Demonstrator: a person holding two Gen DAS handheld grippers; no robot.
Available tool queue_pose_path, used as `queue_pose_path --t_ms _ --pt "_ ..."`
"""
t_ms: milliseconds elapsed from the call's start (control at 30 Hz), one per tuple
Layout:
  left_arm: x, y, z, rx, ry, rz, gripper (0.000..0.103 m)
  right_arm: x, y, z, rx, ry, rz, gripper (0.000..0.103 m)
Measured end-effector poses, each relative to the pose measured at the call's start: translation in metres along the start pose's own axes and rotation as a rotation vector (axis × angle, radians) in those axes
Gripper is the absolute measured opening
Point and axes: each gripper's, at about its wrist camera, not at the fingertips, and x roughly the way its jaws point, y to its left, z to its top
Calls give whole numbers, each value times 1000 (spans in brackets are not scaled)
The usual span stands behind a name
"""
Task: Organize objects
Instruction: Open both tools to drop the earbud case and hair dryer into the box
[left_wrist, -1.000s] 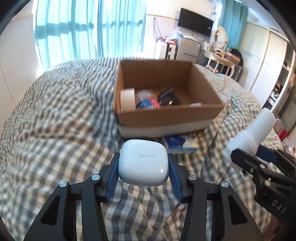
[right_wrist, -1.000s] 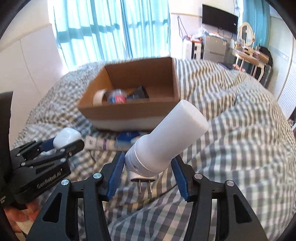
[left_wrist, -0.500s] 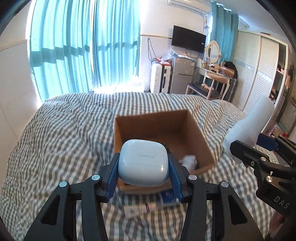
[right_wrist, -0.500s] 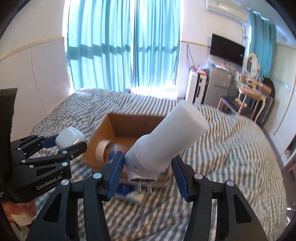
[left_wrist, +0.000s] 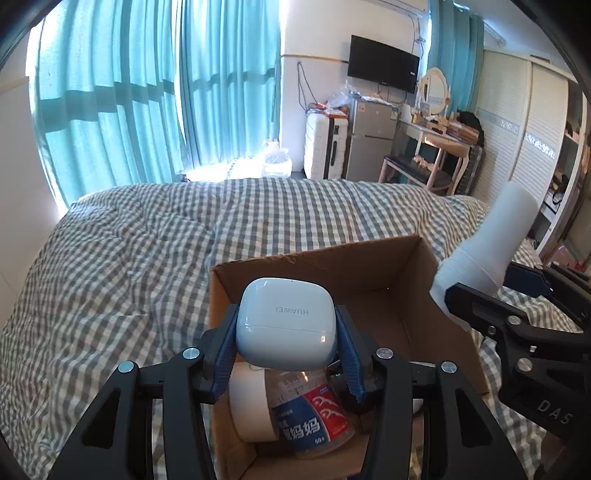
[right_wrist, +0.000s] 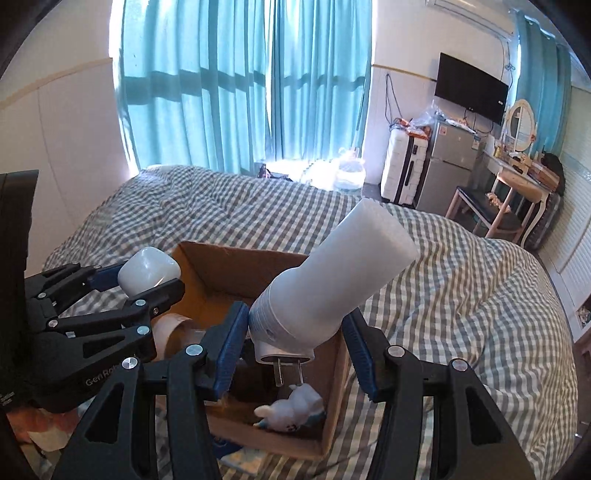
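2 grippers hang over the cardboard box (left_wrist: 373, 258) on the checked bedspread (left_wrist: 122, 258), each loaded. The left gripper (left_wrist: 286, 345) has its jaws closed against the sides of a white earbud case (left_wrist: 286, 325), at lower centre of the left wrist view. The right gripper (right_wrist: 295, 339) clamps the ribbed base of a white plug-in night light (right_wrist: 332, 273), whose 2 prongs point down into the box at lower centre of the right wrist view.

To place both well, lower each load close to the box floor before opening, and release 1 at a time so the grippers do not knock together. The case should go toward the bare far half of the box; the lamp is long and would likely sit best laid flat.

Only the left view shows the tape roll (left_wrist: 249, 406) and the printed floss pack (left_wrist: 310, 413) beneath the case. Only the right view shows a small white figure, possibly a toy (right_wrist: 291, 411), in the box's near corner.
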Motion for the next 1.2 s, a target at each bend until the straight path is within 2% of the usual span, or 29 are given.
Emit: queue_pose_path --t_ms 200,367,533,667,767,1000,1067,1200 --pt "36 -10 -3 34 65 -26 50 41 -5 -2 -51 48 -9 52" --pt "48 -15 -9 76 85 -42 50 60 -8 1 -62 56 14 53" --pt "52 -19 -17 92 108 -51 50 60 -10 -2 -43 60 49 53" --pt "50 -16 -20 58 133 -71 53 50 -11 -1 -13 52 68 53" --pt "39 -13 -19 35 109 -76 79 34 -10 3 1 20 58 65" --pt "-3 -14 -4 8 52 -71 84 -17 -4 26 -5 -60 5 71" --pt "-18 -12 -1 7 25 -58 93 -34 -2 29 -11 -78 1 72" --pt "-49 -7 4 -6 -33 -38 95 -65 4 28 -33 -107 -16 72"
